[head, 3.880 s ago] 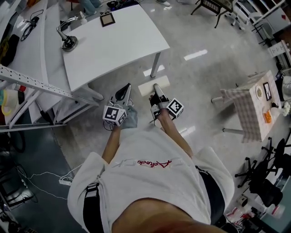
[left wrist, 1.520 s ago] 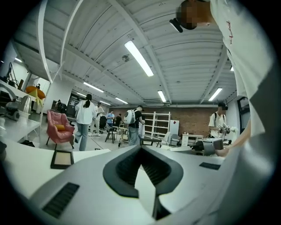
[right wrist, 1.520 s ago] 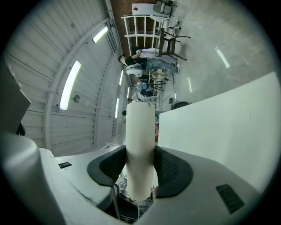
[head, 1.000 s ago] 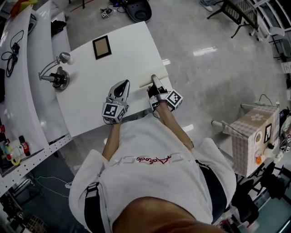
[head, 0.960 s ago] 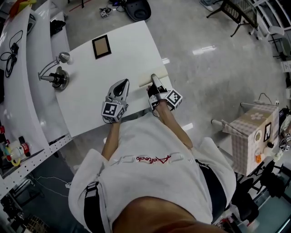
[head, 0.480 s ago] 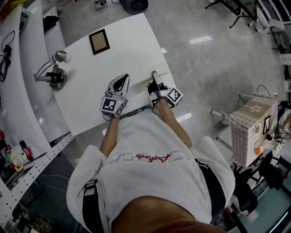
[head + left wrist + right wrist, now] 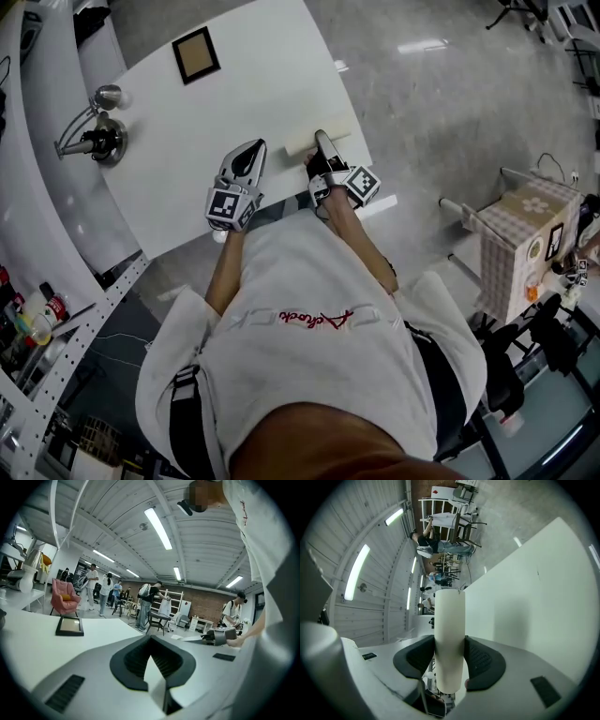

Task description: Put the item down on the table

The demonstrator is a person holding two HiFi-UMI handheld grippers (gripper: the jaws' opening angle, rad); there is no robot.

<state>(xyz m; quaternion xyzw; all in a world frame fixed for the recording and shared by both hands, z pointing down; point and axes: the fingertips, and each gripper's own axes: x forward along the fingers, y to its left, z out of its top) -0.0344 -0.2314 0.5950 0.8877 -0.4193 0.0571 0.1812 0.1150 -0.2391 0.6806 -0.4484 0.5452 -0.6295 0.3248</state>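
The person in the white shirt [image 7: 309, 347] stands tight against the near edge of the white table [image 7: 187, 178], both arms reaching out over it.

The right gripper [image 7: 322, 142] is turned on its side and pinches a cream roll [image 7: 449, 620]. Its dark pads [image 7: 483, 660] press on the roll from both sides, a little past the roll's middle, and most of its length sticks out ahead of the jaws. From above, the roll lies crosswise over the table's near right corner, close to the edge. I cannot tell whether it touches the top.

The left gripper [image 7: 247, 157] hovers just beside it, to the left, low over the table. Its jaws are pressed together at the tips with nothing between them.

Farther along the table a small dark picture frame [image 7: 197, 54] lies flat near the far end. A metal lamp [image 7: 94, 141] on a round base sits at the left edge, well apart from both grippers.

Off to the right, across the shiny floor [image 7: 441, 112], is a small table with a checked cloth [image 7: 511, 239]. Beyond the white table, several people [image 7: 150, 604] stand among chairs, and a pink armchair [image 7: 63, 597] sits off to the left.
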